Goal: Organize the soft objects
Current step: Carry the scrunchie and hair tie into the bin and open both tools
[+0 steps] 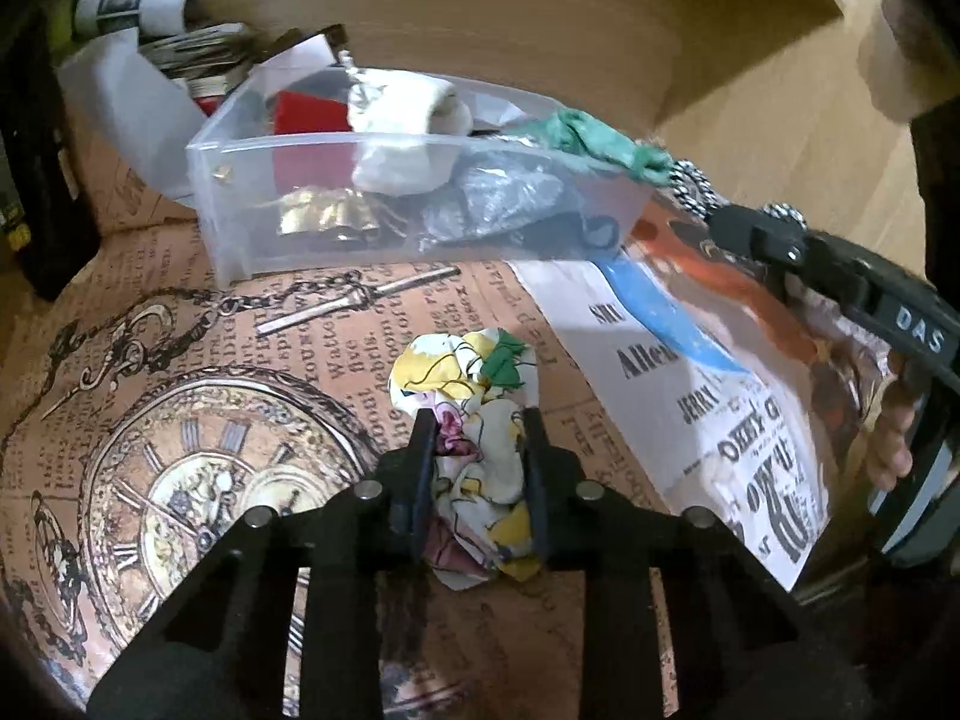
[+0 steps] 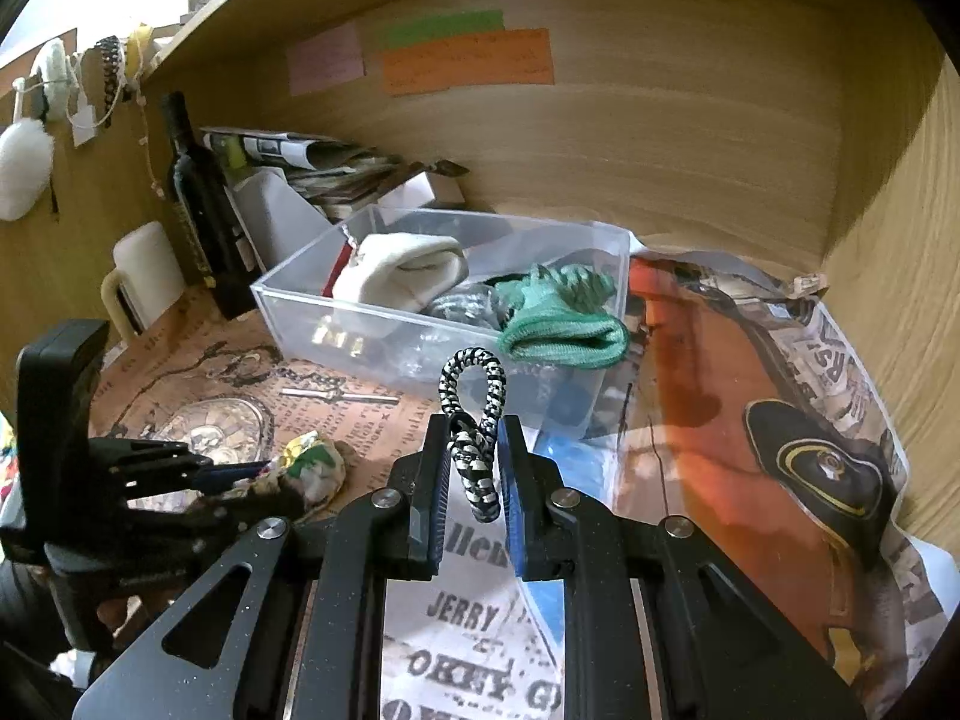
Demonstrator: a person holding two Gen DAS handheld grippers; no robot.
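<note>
My left gripper (image 1: 477, 420) is shut on a crumpled floral cloth (image 1: 462, 372), white with yellow and green patches, resting on the clock-print desk mat; it also shows in the right wrist view (image 2: 312, 462). My right gripper (image 2: 474, 426) is shut on a black-and-white braided cord loop (image 2: 474, 402), held above the desk; it shows at the right of the left wrist view (image 1: 696, 183). Ahead stands a clear plastic bin (image 1: 240, 204) (image 2: 288, 312). It holds a white rolled sock (image 1: 408, 120) (image 2: 402, 270). A green sock (image 1: 600, 141) (image 2: 564, 336) hangs over its rim.
The bin also holds a red item (image 1: 306, 111) and a clear bag. A dark bottle (image 2: 198, 204), a white mug (image 2: 144, 276) and stacked papers (image 2: 312, 162) stand behind at left. Printed posters (image 2: 750, 390) cover the desk at right. Wooden walls enclose the back and right.
</note>
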